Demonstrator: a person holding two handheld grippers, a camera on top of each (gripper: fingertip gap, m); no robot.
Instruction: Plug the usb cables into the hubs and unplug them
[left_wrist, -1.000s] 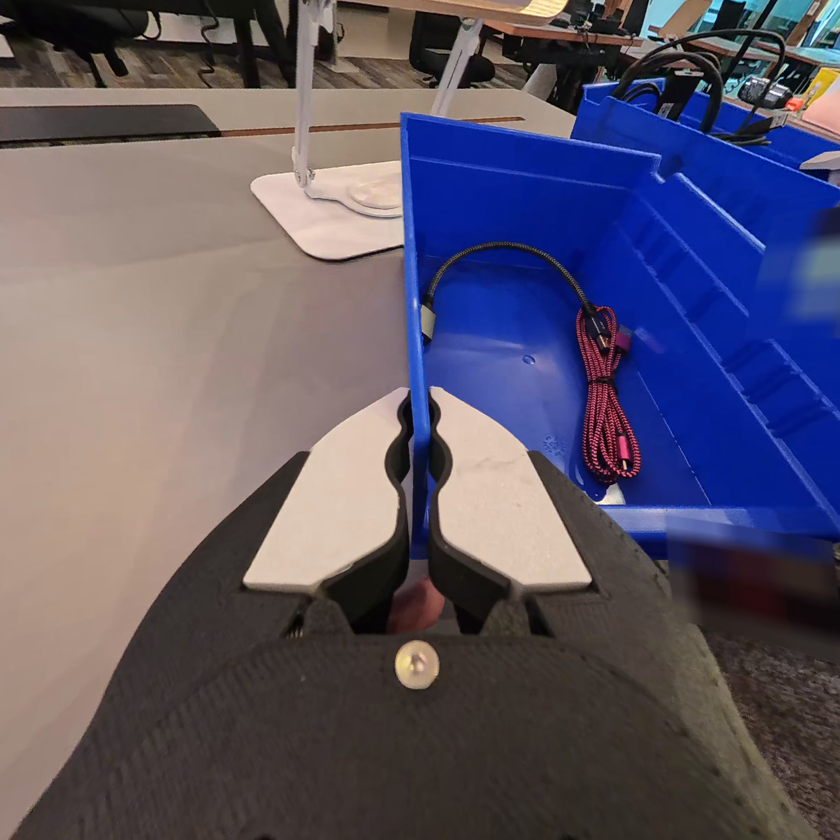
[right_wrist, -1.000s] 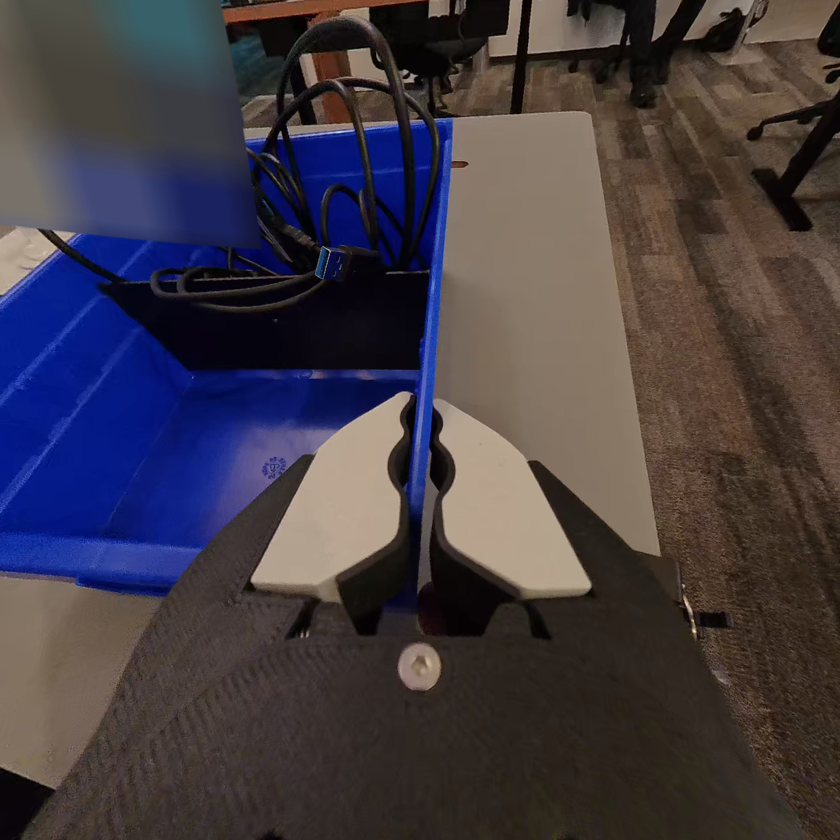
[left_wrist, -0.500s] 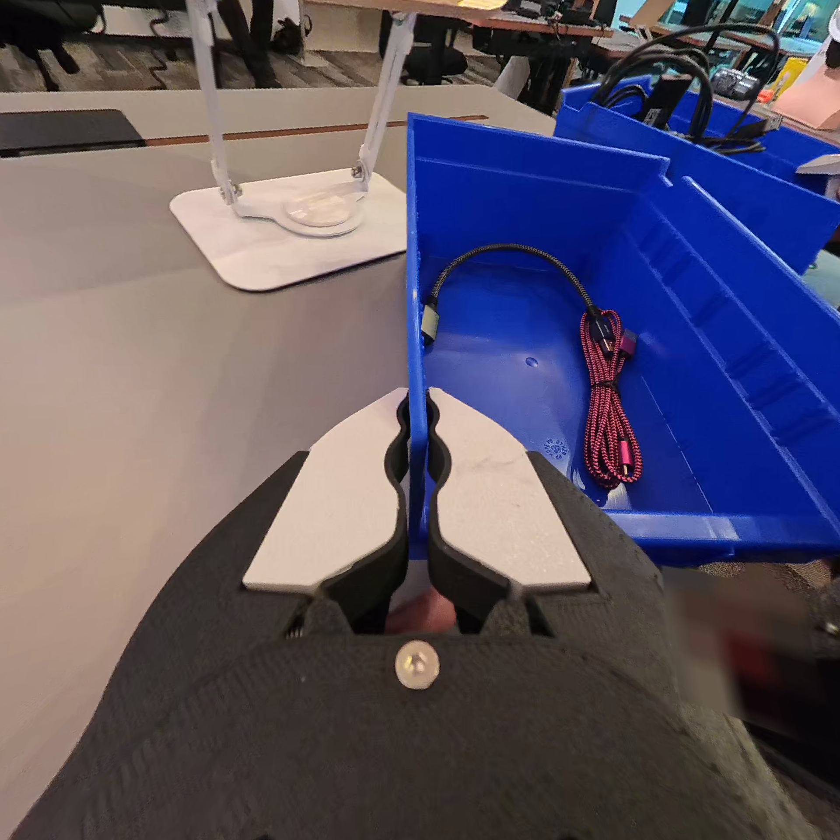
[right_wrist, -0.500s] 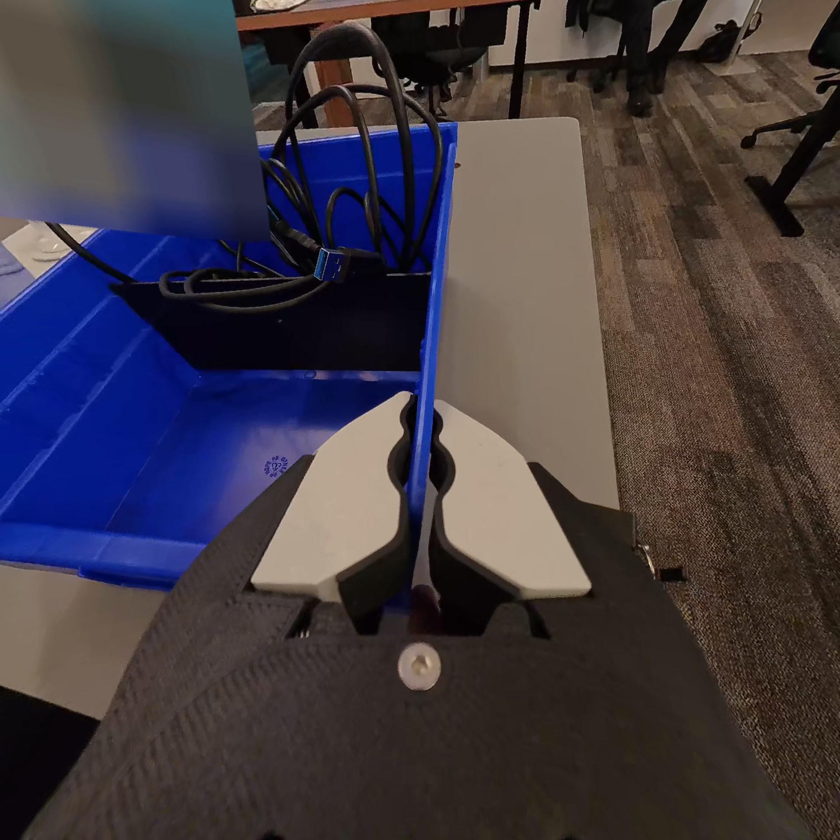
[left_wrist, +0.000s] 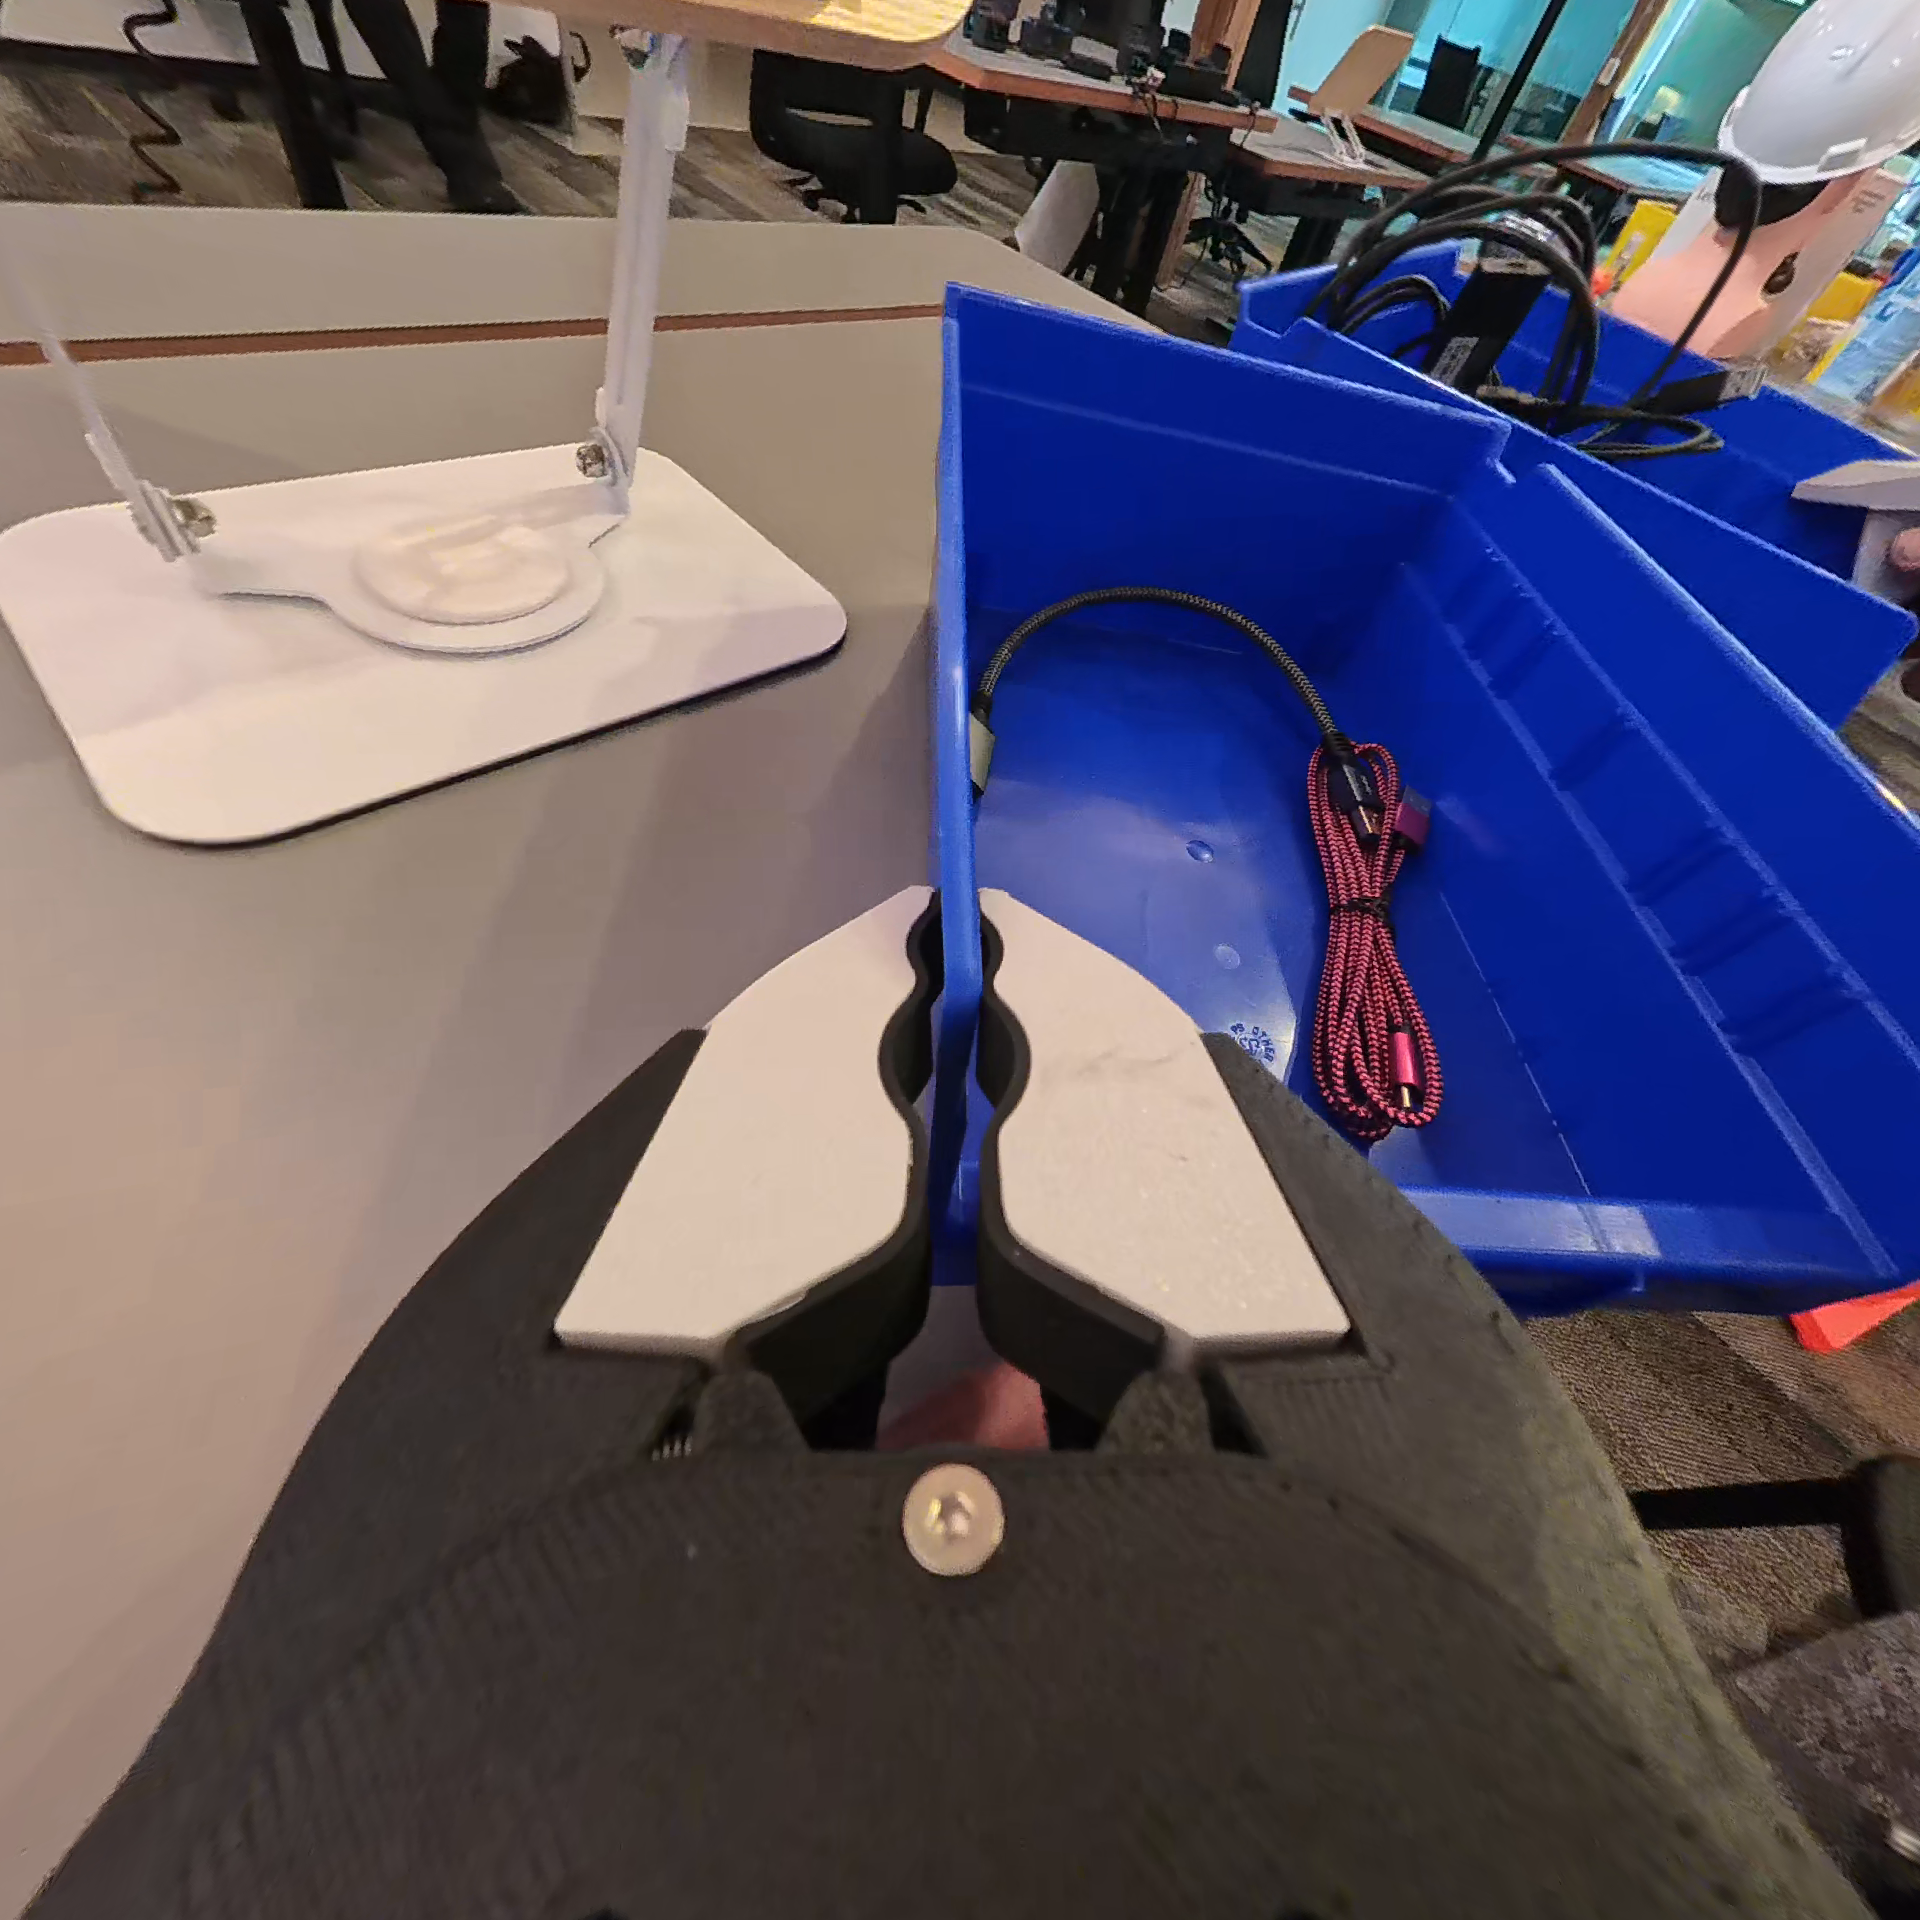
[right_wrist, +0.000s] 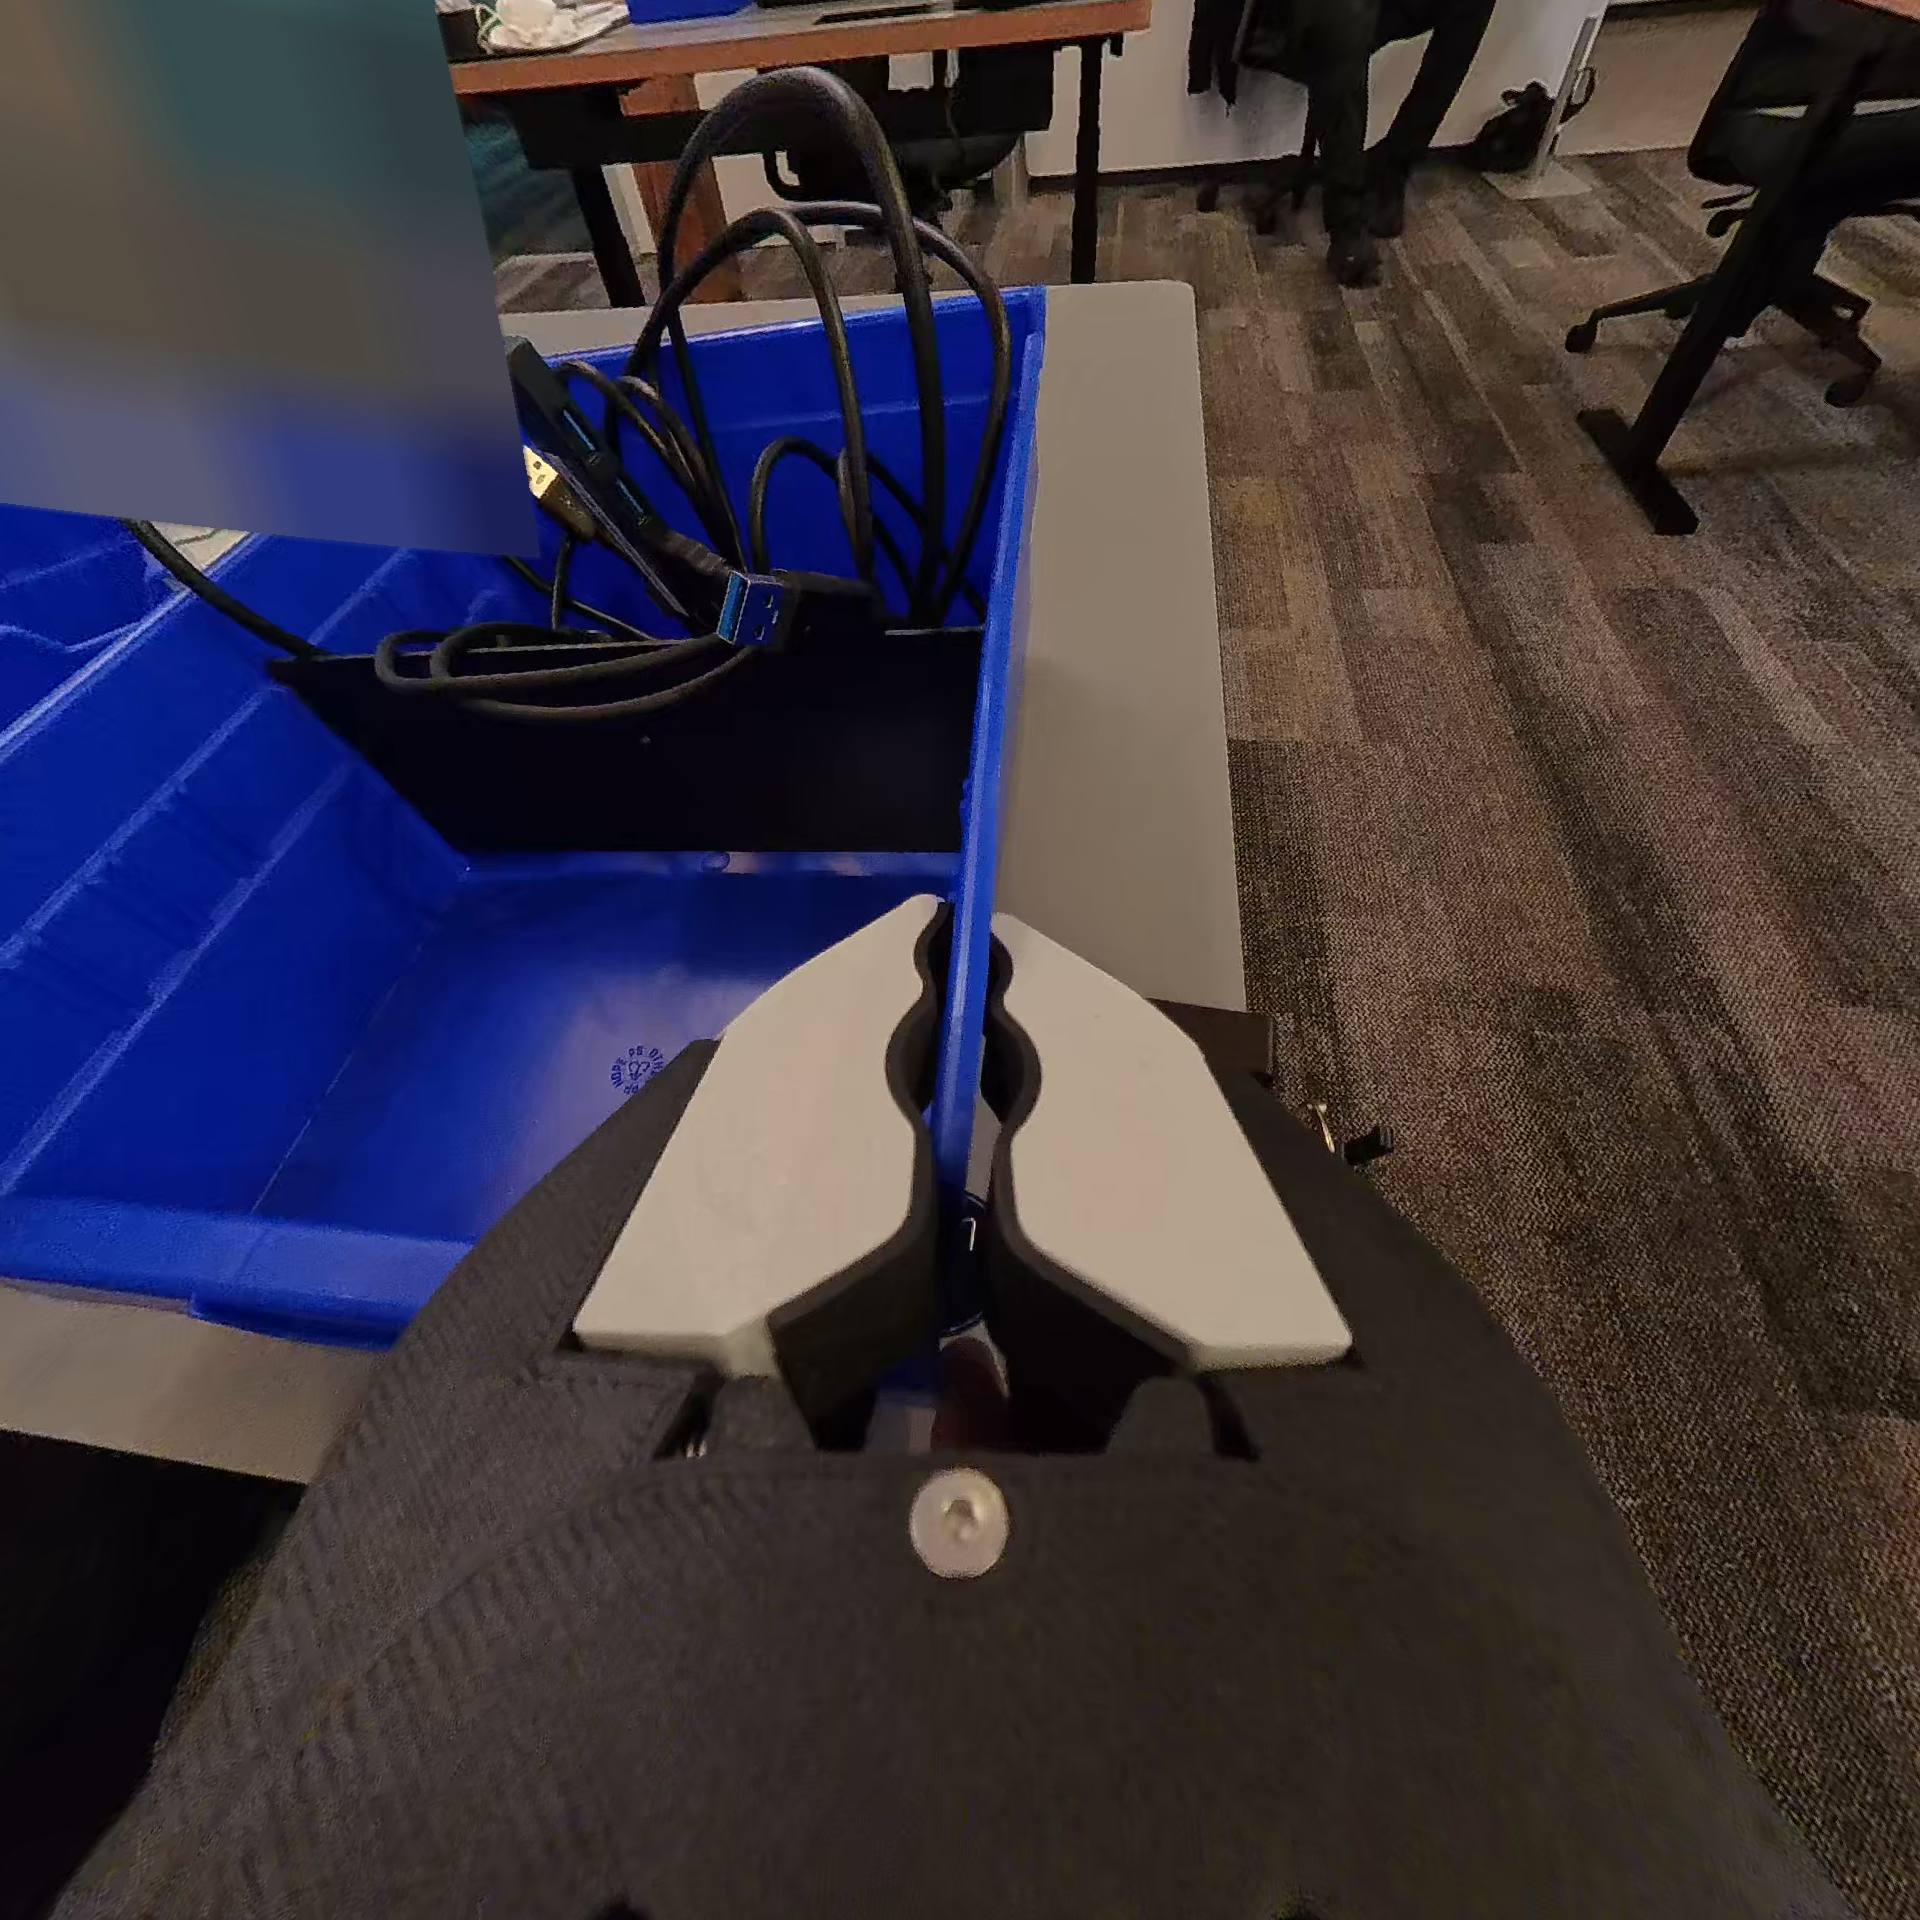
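Left tongs (left_wrist: 958, 914) clamped on cable bin (left_wrist: 1195, 488) wall; right tongs (right_wrist: 968, 925) on hub bin (right_wrist: 1003, 582) wall. Cables (left_wrist: 1361, 935) inside cable bin. Hub (right_wrist: 592, 468) at far end of hub bin. Keep bins level; move slowly.

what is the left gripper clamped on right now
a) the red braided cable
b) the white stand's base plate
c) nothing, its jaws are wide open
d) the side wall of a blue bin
d: in the left wrist view the left gripper has a pad on each side of the blue bin's side wall, closed on it, while the red braided cable lies loose on the bin floor and the white stand sits apart on the table.
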